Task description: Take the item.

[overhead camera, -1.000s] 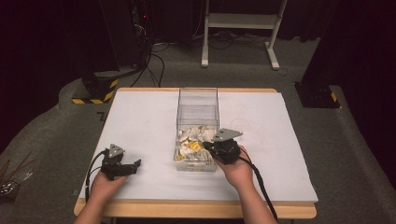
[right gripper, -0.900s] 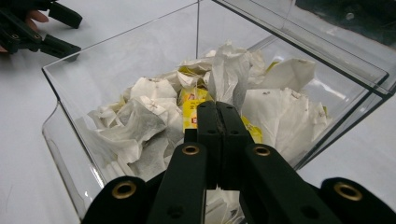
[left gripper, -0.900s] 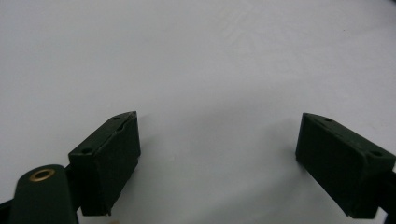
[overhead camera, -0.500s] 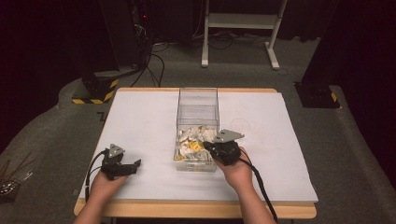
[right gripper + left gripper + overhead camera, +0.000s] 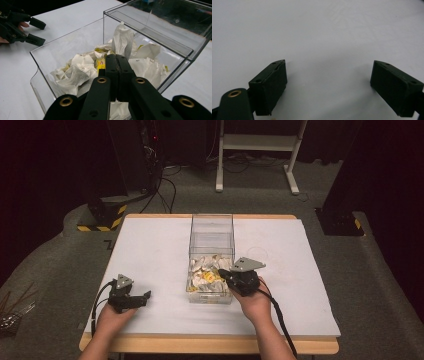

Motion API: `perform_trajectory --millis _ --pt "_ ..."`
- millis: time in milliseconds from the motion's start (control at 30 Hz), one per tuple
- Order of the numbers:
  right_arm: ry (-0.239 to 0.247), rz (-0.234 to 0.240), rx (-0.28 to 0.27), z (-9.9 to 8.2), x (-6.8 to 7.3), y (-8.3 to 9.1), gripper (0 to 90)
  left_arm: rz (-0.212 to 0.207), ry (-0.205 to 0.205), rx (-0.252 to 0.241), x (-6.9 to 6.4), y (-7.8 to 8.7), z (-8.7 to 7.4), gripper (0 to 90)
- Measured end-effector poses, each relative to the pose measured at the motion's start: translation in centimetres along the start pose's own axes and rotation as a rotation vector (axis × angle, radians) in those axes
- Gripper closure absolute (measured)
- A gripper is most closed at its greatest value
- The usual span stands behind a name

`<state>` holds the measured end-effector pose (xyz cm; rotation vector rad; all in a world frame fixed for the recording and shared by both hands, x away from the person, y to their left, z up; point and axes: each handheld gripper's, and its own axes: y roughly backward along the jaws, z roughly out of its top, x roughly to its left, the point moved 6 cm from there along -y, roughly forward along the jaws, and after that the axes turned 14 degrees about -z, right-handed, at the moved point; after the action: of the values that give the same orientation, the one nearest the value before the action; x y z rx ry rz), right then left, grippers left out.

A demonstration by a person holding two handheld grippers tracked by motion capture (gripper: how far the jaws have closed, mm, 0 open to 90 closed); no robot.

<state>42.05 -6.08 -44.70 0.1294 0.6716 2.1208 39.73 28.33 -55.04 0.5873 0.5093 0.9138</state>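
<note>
Over one clear box (image 5: 211,251) of perhaps a dozen tea bags (image 5: 77,71), right claw (image 5: 116,65) pressed together, left claw (image 5: 328,82) spread apart.

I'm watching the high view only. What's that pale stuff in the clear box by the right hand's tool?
Observer: The right gripper view shows the clear box holds crumpled white paper sachets, some with yellow labels.
Operator: Is the right tool grabbing one?
Observer: Its jaws are pressed shut over the pile, and nothing shows between them.
Operator: And the left tool?
Observer: In the left gripper view its jaws stand wide apart over bare white table.
</note>
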Motion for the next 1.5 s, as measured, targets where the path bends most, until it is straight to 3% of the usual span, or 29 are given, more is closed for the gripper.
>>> perform_trajectory --millis 700,1233,1500 --pt "-0.052 -0.039 -0.088 1.8 -2.3 1.4 89.6 0.0 0.001 -0.001 0.0 0.0 0.0 14.0" --pt "-0.12 -0.111 -0.126 1.9 -6.2 2.2 89.7 0.001 0.0 0.0 0.0 0.0 0.0 14.0" --pt "-0.14 -0.165 -0.105 1.2 -7.9 1.9 89.7 0.001 0.001 0.0 0.0 0.0 0.0 14.0"
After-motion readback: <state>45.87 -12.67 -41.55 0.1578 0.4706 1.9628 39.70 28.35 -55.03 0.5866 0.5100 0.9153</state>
